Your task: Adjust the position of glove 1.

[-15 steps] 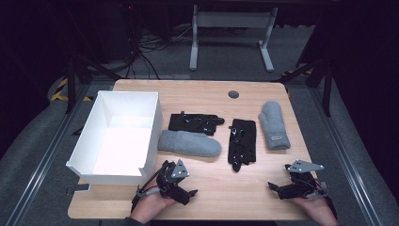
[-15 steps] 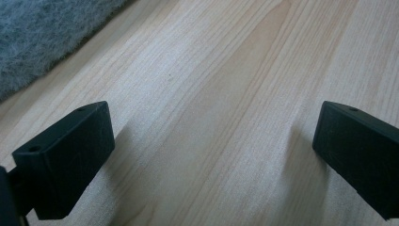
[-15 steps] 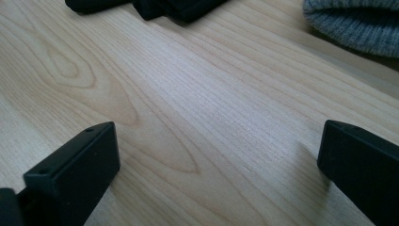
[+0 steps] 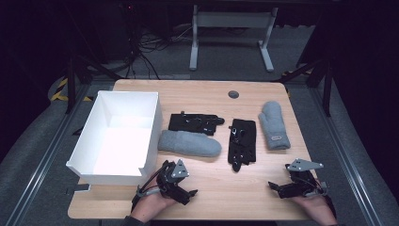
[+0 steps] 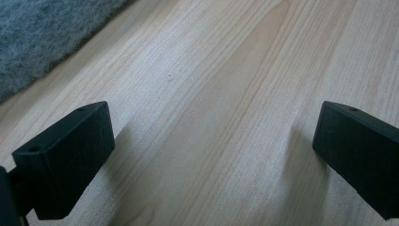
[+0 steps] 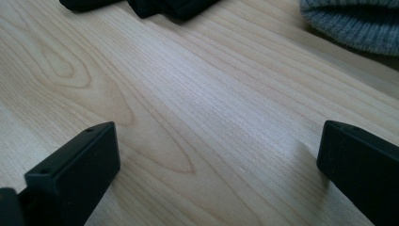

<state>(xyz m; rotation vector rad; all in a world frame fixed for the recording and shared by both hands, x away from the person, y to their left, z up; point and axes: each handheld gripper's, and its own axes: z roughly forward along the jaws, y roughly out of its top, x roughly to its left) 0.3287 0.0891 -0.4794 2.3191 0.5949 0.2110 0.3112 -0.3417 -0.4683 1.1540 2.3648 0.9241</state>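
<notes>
Two grey mittens lie on the wooden table point(image 4: 211, 207): one point(image 4: 190, 143) beside the white box point(image 4: 117, 136), the other point(image 4: 274, 125) at the right. Between them lie two black gloves, one point(image 4: 195, 123) farther back, one point(image 4: 242, 143) in the middle. My left gripper point(image 4: 178, 181) rests near the front edge, just below the left mitten, open with bare wood between its jaws point(image 5: 214, 141); the mitten's fuzzy edge point(image 5: 42, 37) shows at the upper left of its view. My right gripper point(image 4: 287, 181) sits at the front right, also open over bare wood point(image 6: 219, 150), with a black glove point(image 6: 155, 7) and a grey mitten point(image 6: 357, 23) ahead.
The open white box stands on the table's left side, overhanging the left edge. A round grey grommet point(image 4: 233, 94) sits near the back edge. Beyond the table stand a white desk frame point(image 4: 230, 37) and cables point(image 4: 146, 52) on the dark floor.
</notes>
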